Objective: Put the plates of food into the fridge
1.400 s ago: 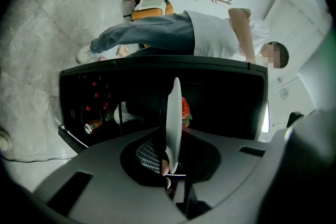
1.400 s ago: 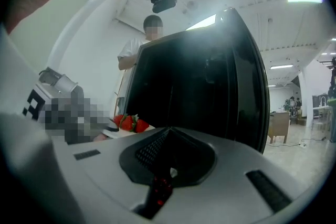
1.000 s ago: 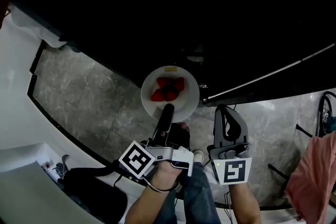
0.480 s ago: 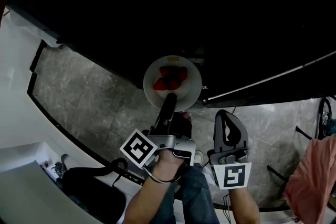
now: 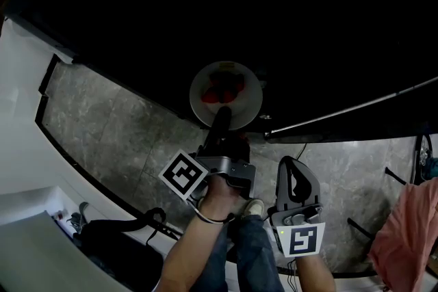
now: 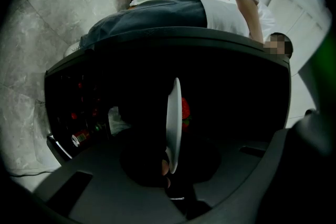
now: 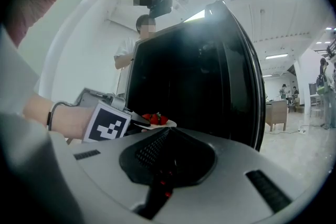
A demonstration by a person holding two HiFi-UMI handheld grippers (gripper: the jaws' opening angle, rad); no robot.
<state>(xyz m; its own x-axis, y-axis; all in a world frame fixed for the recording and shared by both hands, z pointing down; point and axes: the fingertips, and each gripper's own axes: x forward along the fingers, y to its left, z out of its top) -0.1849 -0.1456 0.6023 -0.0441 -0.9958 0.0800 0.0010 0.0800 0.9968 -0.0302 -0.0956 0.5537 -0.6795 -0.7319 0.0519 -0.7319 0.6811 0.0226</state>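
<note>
A white plate (image 5: 226,96) with red strawberries (image 5: 224,89) hangs over the dark open fridge (image 5: 239,10). My left gripper (image 5: 220,121) is shut on the plate's near rim. In the left gripper view the plate (image 6: 174,123) stands edge-on between the jaws, the strawberries (image 6: 185,113) on its right face. My right gripper (image 5: 295,178) hangs lower right, apart from the plate, shut with nothing in it. From the right gripper view, the plate (image 7: 163,124) and strawberries (image 7: 154,118) show at the fridge's mouth.
The fridge door's edge (image 5: 356,104) runs across at the right. Cans and bottles (image 6: 79,136) sit on a shelf inside. Grey stone floor (image 5: 116,120) lies below. A black bag (image 5: 116,249) is at lower left, pink cloth (image 5: 410,229) at right. A person (image 6: 157,13) stands beyond the fridge.
The left gripper has carried the plate forward, farther into the fridge's dark opening. The right gripper has drifted slightly back toward me.
</note>
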